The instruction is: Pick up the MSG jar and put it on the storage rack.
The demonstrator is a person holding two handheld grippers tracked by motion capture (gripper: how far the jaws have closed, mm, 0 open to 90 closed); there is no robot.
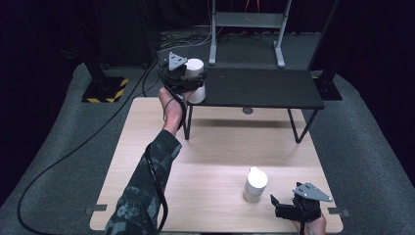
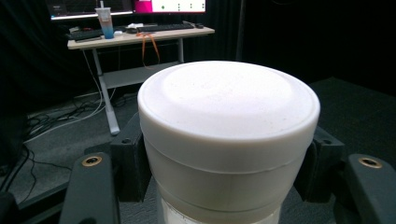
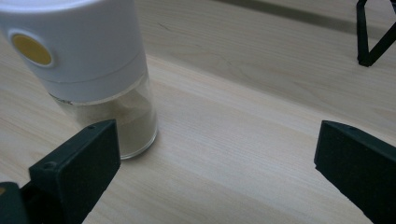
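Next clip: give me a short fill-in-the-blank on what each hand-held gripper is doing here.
1. The left hand-held gripper is shut on a white ____.
2. The right hand-held gripper has its jaws ____.
3. The second jar stands on the ____ table.
4. The left hand-held gripper holds its load at the end of the ____ shelf.

Missing words: jar; open; wooden; black

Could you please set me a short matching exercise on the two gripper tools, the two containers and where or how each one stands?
Column one:
1. left gripper
2. right gripper
3. white jar
4. shaker with white cap

Column two:
A. stands free on the wooden table
B. jaws open, nothing between them
C. held at the left end of the black shelf
D. jaws closed on a container

Pairs: 1-D, 2-B, 3-C, 4-A
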